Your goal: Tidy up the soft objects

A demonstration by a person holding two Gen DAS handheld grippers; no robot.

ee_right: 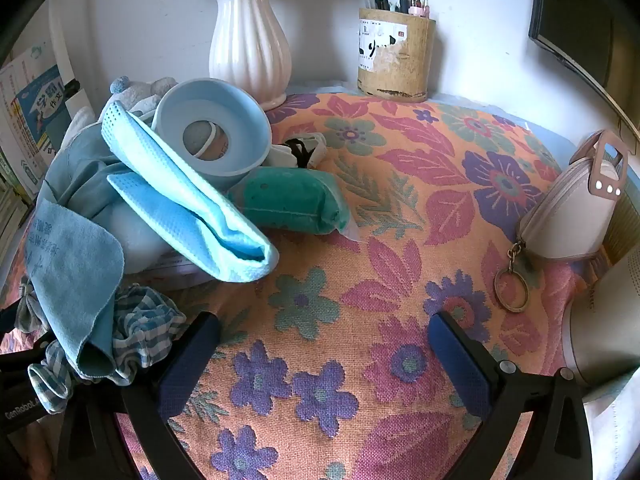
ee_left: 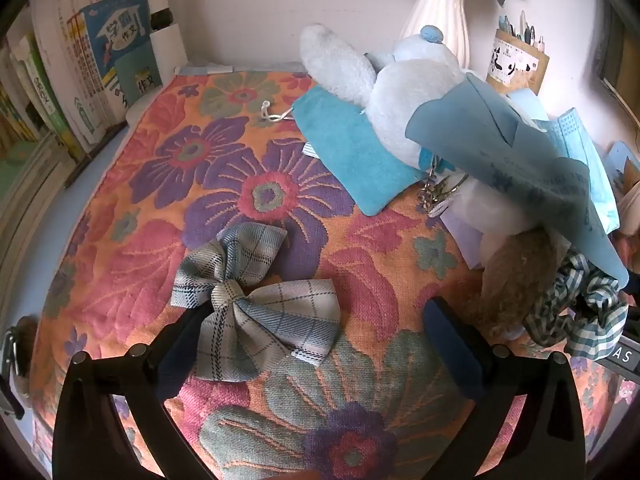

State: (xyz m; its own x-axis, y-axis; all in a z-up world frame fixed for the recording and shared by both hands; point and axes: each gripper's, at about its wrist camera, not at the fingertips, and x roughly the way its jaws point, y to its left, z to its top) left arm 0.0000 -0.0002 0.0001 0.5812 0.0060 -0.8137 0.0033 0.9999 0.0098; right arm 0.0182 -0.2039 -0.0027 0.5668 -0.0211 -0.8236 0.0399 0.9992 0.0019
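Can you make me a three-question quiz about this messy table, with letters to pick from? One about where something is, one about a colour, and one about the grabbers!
1. Where does the plaid bow lie?
A. in the vase
B. on the flowery cloth, by the left gripper
C. on top of the books

2. What colour is the ribbed vase?
A. white
B. red
C. black

3. How is the right gripper?
A. shut on the coin purse
B. shut on the towel
C. open, holding nothing

Answers:
1 B, the bow sits flat on the cloth at the fingers.
2 A, it is plainly white.
3 C, only bare cloth shows between its wide fingers.
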